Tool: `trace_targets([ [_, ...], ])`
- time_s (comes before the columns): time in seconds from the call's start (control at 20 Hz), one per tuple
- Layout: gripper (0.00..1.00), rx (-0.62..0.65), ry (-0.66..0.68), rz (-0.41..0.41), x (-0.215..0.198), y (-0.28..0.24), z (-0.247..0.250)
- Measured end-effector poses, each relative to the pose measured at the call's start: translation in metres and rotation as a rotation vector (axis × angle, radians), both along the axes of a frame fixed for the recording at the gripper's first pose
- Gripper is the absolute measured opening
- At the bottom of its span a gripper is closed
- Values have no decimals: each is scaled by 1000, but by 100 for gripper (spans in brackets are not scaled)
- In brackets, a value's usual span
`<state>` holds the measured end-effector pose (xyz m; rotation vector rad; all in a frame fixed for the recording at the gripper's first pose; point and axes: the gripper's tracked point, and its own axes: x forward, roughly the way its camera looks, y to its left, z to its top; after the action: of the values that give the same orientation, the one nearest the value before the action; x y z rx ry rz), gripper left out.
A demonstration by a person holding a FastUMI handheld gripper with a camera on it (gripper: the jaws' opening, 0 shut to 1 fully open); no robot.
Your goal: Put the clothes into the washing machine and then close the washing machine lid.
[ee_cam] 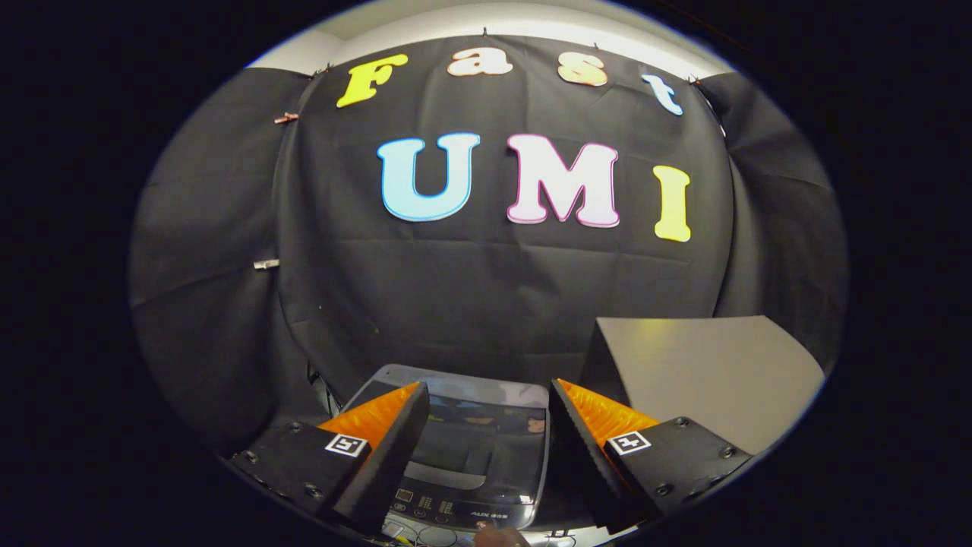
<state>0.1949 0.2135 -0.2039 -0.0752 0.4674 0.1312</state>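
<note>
Below, gripper (pixel 486 448) hangs over washing machine (pixel 463 448), fingers spread wide apart, nothing between pads. Washing machine stands low, between and just beyond fingers, against black cloth wall (pixel 493 289). Lid (pixel 474 433) is down, dark and glossy, with reflections on it; inside of drum cannot be seen, so contents cannot be told. Control panel (pixel 448 505) with small buttons lies at near edge. Grey table (pixel 714 372) stands just beside machine, on right side, top bare. Clothes: place cannot be told.
</note>
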Motion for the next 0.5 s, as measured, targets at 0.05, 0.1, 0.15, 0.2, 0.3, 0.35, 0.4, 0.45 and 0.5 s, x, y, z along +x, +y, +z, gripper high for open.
trace_targets([
  [0.05,99,9,-27,5,-6,-7,11],
  [0.1,98,19,-53,11,-13,-12,27],
  [0.15,98,28,-80,20,-20,-16,42],
  [0.2,98,34,-108,30,-27,-21,58],
  [0.3,98,35,-167,41,-42,-35,89],
  [0.35,98,38,-197,44,-50,-42,103],
  [0.4,98,39,-222,47,-60,-54,122],
  [0.45,98,40,-244,48,-68,-61,133],
  [0.5,98,40,-268,49,-76,-68,144],
])
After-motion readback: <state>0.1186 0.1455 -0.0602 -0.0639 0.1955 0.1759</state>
